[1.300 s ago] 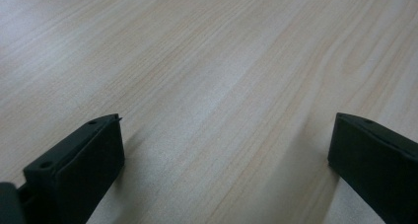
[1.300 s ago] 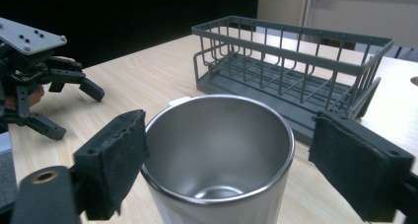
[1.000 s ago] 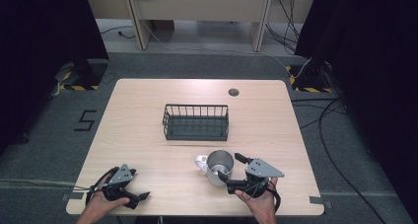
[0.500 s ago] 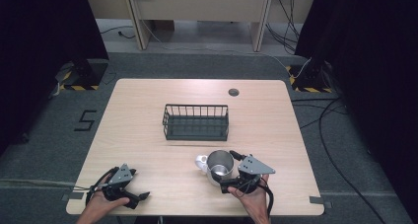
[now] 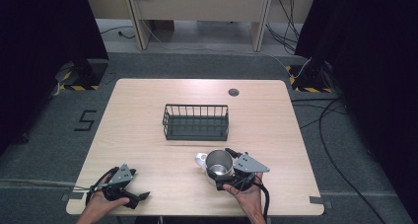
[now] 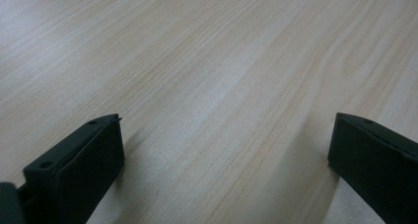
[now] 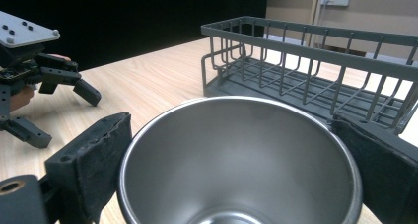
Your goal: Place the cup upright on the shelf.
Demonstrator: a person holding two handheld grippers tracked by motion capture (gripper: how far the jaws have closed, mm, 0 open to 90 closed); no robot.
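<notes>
Steel cup point(image 5: 218, 164) stands upright on the bench point(image 5: 276, 135), toward the near edge and right of the middle, with a small white thing point(image 5: 200, 159) touching its left side that I cannot make out well; it may be a handle or a second piece. The right gripper point(image 5: 224, 167) has its jaws set on either side of the cup, and they have just been opening. In the right gripper view the rim point(image 7: 236, 105) sits between the two black pads, the left pad right against the wall and the right pad at the far flank, so wide apart that I judge them spread around the cup, not clamped on it. That placing makes sense if the cup is about to be taken up: the jaws need to straddle the widest part before they can close.

Behind the cup, in the middle of the bench, a dark wire basket point(image 5: 196, 121) stands with its open top up and nothing in it that I can see. It lies straight ahead of the cup, a likely place for it to go, though that is my guess.

The left gripper point(image 5: 138, 198) rests low at the near left corner, well apart from the cup, jaws spread with bare wood between them. It seems parked out of the way.
</notes>
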